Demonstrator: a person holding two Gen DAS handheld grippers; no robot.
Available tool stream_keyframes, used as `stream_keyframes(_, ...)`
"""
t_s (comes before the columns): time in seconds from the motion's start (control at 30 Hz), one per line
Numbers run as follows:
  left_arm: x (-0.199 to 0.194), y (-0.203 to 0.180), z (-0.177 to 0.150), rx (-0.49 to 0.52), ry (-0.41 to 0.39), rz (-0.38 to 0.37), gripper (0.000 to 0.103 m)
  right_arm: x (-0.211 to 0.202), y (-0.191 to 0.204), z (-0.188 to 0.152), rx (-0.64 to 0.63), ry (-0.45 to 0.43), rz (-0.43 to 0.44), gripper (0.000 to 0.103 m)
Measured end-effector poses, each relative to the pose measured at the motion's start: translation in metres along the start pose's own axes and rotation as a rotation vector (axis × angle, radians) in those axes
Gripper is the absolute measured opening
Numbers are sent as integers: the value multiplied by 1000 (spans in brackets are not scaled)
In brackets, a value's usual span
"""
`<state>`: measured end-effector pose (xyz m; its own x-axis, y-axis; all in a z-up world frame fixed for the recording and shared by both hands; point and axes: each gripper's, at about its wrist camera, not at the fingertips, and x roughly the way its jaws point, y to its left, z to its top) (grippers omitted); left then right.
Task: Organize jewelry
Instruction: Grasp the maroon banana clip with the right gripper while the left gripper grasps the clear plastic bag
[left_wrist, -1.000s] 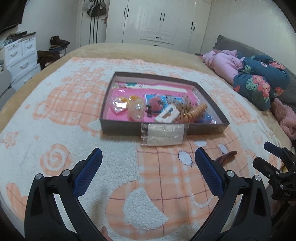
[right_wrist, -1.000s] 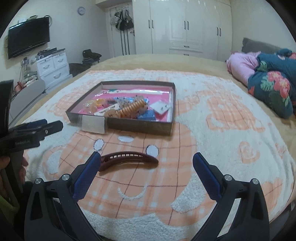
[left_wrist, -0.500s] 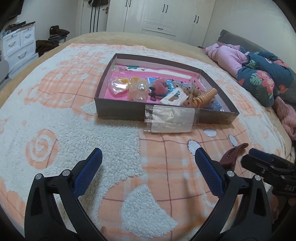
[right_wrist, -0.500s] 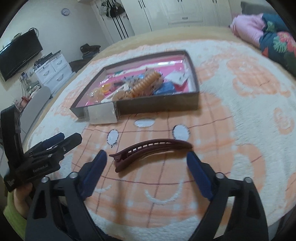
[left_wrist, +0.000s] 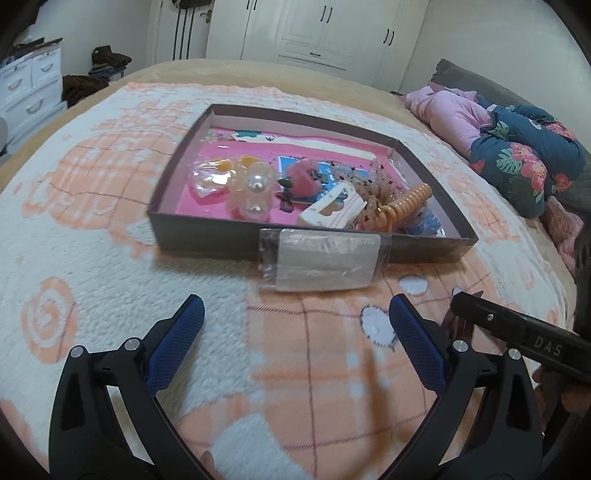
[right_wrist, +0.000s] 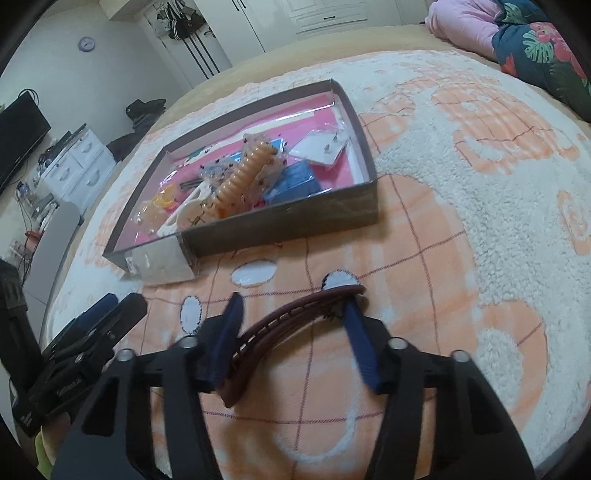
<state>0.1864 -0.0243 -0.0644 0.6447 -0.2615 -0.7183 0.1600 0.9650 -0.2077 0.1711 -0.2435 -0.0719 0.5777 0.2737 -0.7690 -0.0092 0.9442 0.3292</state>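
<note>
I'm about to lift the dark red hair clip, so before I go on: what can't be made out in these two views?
- Dark red curved plastic hair clip, right wrist view: its near end is hidden behind the right gripper, whose jaws are closing around it; contact is blurred.
- Same clip, left wrist view: almost wholly hidden by the right gripper.
- Shallow brown cardboard box, both views: small pieces overlap, too small to sort.

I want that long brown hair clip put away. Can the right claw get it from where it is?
Probably yes. The brown hair clip lies loose on the blanket, already between the right claw's fingers, which are closing around it. Nothing blocks it.
</note>
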Motion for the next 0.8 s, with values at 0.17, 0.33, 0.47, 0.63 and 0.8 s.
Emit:
stream_keyframes(0.17,16,-8,8,-2,30,0,92,-8,-13,-2,-32,-2,-16,33)
stream_keyframes(0.33,28,-17,16,-5,47,9,92,-11,-28,1,-30,10,-1,9)
stream_keyframes(0.47,36,-23,18,-7,60,5,92,-11,-41,1,63,42,76,12)
stream_keyframes(0.63,39,-22,18,-12,54,-10,92,-21,-43,-8,155,35,168,50)
stream_keyframes(0.8,43,-21,20,-4,62,-15,92,-15,-25,-7,160,52,175,64)
